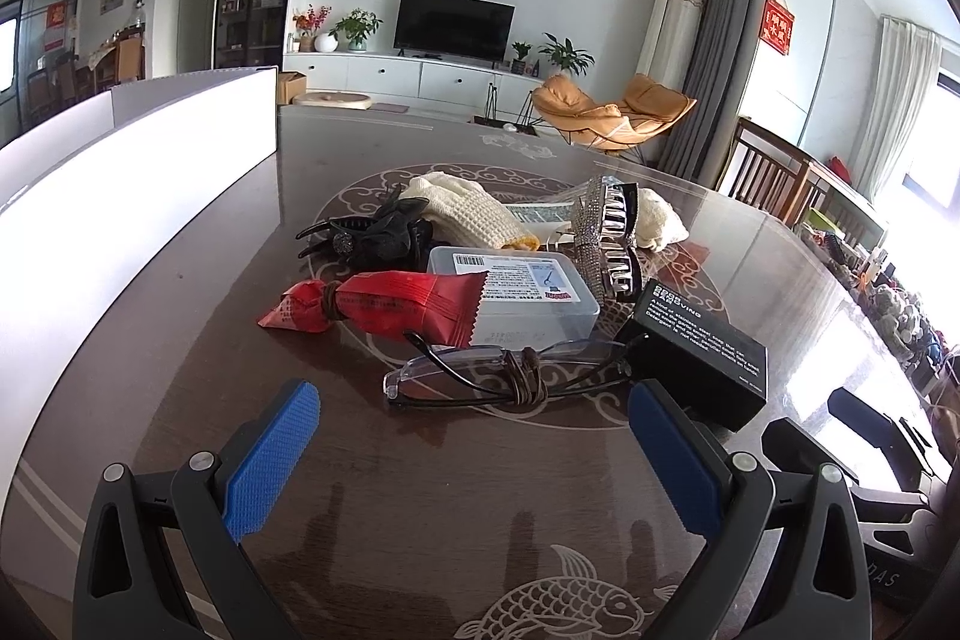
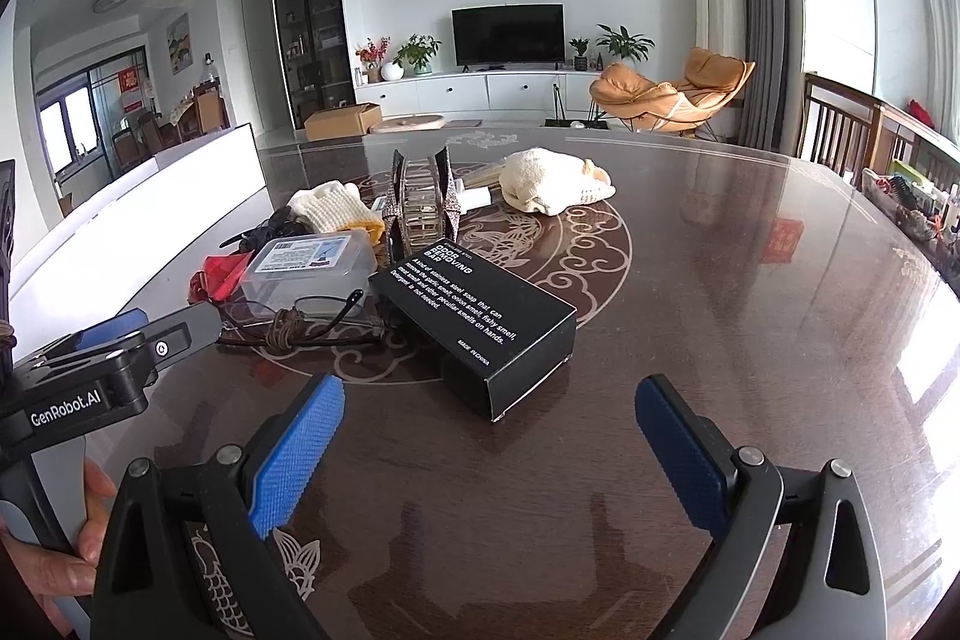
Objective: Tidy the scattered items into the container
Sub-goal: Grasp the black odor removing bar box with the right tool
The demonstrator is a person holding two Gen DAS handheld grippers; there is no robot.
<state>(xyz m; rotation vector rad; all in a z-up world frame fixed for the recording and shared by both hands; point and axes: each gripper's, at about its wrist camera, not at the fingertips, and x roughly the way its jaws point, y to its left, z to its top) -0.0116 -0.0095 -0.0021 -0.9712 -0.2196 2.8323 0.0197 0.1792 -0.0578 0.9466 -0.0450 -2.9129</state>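
Left wrist view: the left tongs (image 1: 474, 436) gape wide, empty, above the worktop (image 1: 420, 508). Just beyond them the glasses (image 1: 510, 376) lie crosswise, long axis left to right. Behind the glasses sit a red packet (image 1: 384, 307) and a clear box (image 1: 528, 298); right of them a black box (image 1: 702, 352). The white container (image 1: 138, 196) stands far left.

Right wrist view: the right tongs (image 2: 489, 436) are spread, empty, facing the black box (image 2: 480, 322), which runs diagonally. A glove (image 2: 552, 187), clearer here, lies beyond it; a hand (image 2: 66, 532) shows at left.
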